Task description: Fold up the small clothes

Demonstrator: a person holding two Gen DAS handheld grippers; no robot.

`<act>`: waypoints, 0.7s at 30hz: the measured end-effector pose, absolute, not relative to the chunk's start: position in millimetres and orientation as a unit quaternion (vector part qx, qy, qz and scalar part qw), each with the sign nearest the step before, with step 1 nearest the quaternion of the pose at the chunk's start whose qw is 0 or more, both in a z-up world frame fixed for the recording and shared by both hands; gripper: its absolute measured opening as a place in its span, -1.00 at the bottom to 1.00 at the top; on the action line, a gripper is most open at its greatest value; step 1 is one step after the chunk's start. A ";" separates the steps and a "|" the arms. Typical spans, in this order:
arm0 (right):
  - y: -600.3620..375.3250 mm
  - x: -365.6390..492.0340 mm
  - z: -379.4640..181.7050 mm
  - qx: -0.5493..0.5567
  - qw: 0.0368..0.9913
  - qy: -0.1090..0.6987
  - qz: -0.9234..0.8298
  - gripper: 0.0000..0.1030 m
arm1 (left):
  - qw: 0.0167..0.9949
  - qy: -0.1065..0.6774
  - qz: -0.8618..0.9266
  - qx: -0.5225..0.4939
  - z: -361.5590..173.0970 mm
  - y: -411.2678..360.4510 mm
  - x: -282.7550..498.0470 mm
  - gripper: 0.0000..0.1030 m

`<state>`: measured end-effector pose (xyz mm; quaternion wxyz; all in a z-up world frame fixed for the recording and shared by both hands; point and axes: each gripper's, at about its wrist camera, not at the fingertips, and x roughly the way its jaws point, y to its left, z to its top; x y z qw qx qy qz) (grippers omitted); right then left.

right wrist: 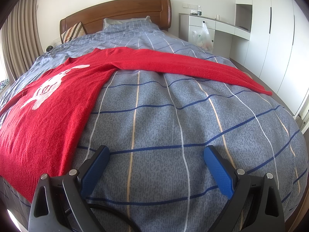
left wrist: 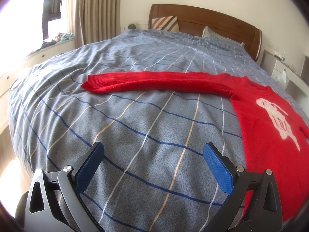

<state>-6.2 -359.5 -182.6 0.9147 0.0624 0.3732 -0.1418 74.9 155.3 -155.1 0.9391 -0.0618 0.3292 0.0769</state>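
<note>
Red sweater [left wrist: 270,127] flat on checked bed [left wrist: 135,125], sleeves out, left gripper [left wrist: 153,154] and right gripper [right wrist: 155,156] fingers spread, holding nothing

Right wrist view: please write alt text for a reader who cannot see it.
A red sweater with a white figure lies flat on a blue checked bed cover, one sleeve stretched out to the right. The open right gripper hovers empty in the foreground.
</note>
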 end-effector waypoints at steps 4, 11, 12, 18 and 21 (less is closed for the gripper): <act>-359.4 -6.2 -182.7 0.062 0.915 0.373 -0.142 0.89 | 0.939 0.329 0.077 -0.062 -155.2 155.0 75.2 0.99; -359.3 -6.2 -182.2 0.066 0.916 0.371 -0.137 0.88 | 0.938 0.333 0.080 -0.056 -158.9 152.8 76.5 0.99; -359.6 -6.5 -181.5 0.068 0.916 0.371 -0.136 0.88 | 0.939 0.331 0.078 -0.057 -159.0 152.1 76.6 0.99; -367.9 -17.3 -169.3 0.124 0.913 0.372 -0.114 0.88 | 0.941 0.326 0.064 -0.069 -155.3 155.2 78.1 0.99; -387.6 -17.6 -153.4 0.189 0.910 0.359 -0.085 0.87 | 0.939 0.327 0.061 -0.083 -155.1 159.5 79.4 0.99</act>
